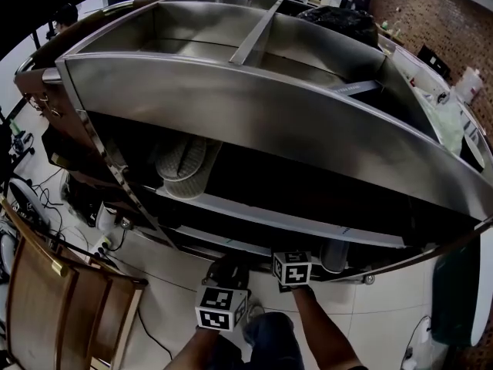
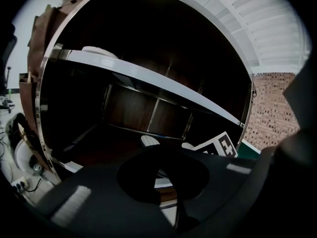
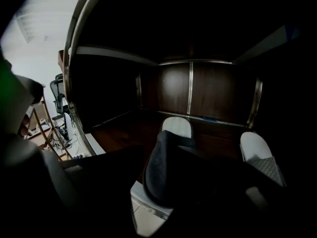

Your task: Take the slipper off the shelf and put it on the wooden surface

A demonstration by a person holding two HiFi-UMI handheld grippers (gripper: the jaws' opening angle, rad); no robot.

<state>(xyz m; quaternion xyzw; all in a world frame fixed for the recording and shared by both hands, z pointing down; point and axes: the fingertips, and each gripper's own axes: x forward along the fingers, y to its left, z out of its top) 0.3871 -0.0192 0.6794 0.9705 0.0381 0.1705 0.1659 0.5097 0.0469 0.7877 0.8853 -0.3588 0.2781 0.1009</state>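
My right gripper (image 3: 171, 190) has the slipper (image 3: 163, 167) between its jaws by the toe end; the left jaw lies against the slipper's side, while the right one merges with it in the gloom, so I read the claw as closed on it; the slipper's dark upper faces my camera and its pale heel points to the back of the unit; it sits low on the wooden floor (image 3: 124, 133) of the bottom compartment, and its toe reaches over the pale front rim (image 3: 148, 202); I cannot tell whether the sole rests fully on the wood.

A second slipper (image 3: 257, 155) lies on the same floor to the right, apart from the first, with its quilted upper towards me; a third slipper (image 1: 183, 164) lies on a higher shelf, towards the left side of the steel rack (image 1: 254, 106), its toe hanging over that shelf's front edge.

My left gripper (image 2: 159, 175) is just beside the right one, at the rack's foot; its dark jaw tips are drawn nearly together with only a thin slit between them; nothing sits in that slit, and through it I see the rim and a strip of wood.
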